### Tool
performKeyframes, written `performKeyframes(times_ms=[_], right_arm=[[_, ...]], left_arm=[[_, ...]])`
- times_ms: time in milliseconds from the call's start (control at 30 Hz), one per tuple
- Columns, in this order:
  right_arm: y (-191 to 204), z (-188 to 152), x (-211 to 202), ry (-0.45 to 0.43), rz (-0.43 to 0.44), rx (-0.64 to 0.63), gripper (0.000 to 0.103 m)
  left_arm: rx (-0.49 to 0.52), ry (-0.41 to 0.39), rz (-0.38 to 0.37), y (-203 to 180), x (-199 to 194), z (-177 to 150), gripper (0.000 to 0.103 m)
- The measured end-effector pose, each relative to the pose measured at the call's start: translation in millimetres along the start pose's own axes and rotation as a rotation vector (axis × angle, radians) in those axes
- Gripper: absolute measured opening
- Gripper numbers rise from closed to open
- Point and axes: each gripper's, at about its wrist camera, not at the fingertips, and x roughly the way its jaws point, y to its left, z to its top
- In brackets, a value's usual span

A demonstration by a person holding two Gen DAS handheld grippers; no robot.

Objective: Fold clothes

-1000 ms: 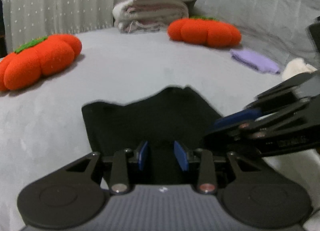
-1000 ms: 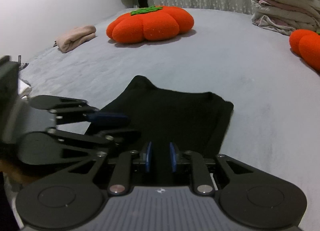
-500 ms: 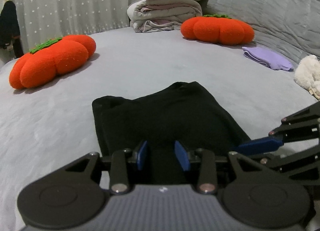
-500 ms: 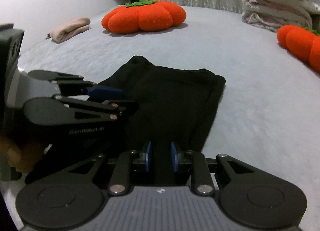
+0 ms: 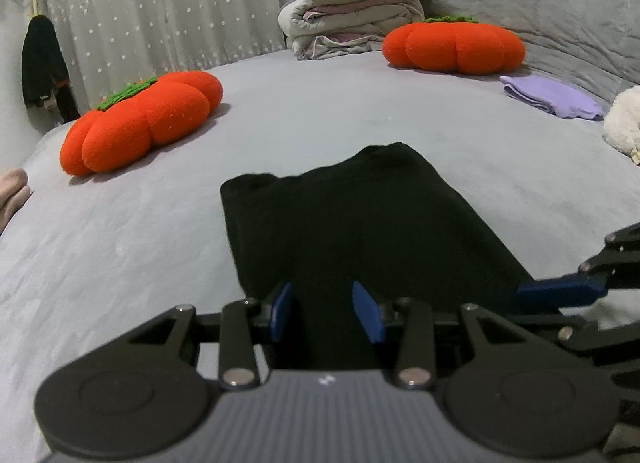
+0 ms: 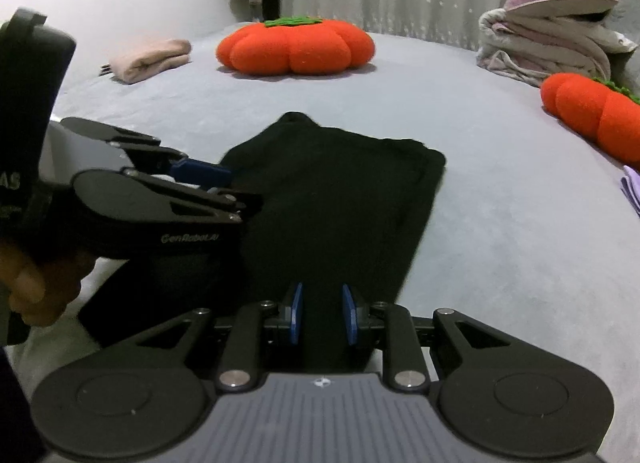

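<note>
A black garment (image 5: 360, 223) lies folded into a long strip on the grey bed (image 5: 160, 263), running away from both grippers. My left gripper (image 5: 322, 303) is shut on its near edge, with black cloth filling the gap between the blue pads. My right gripper (image 6: 320, 303) grips the same near edge further right, its pads closer together with cloth between them. The right gripper's blue fingertip (image 5: 560, 289) shows at the right of the left wrist view. In the right wrist view the left gripper (image 6: 200, 173) sits at the left, held by a hand (image 6: 28, 283).
Two orange pumpkin cushions (image 5: 140, 123) (image 5: 452, 47) lie on the bed beyond the garment. A pile of bedding topped by a pillow (image 5: 352, 23) stands at the back. A folded purple cloth (image 5: 552, 101), a white fluffy item (image 5: 624, 123) and a folded pink garment (image 6: 148, 59) lie around the edges.
Both grippers have drawn back toward the near side with the garment's edge in them. The garment now stretches out longer and flatter ahead. The two grippers stand further apart sideways.
</note>
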Motion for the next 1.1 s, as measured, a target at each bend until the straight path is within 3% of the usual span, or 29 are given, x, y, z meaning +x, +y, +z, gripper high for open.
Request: performKeyframes(times_ms=[333, 533, 667, 1100], right_arm=[[2, -13, -5, -0.007, -0.03, 0.027, 0.022], [10, -14, -21, -0.076, 0.011, 0.01, 0.022], [19, -17, -9, -0.025, -0.001, -0.023, 0.022], [-12, -34, -21, -0.026, -0.026, 0.059, 0.021]], left_arm=[[0.008, 0.035, 0.05, 1, -10, -20, 0.036], [-0.04, 0.031, -0.006, -1, -30, -28, 0.035], [-0.025, 0.029, -0.023, -12, -36, -39, 0.036], [-0.042, 0.034, 0.006, 4, -43, -54, 0.038]])
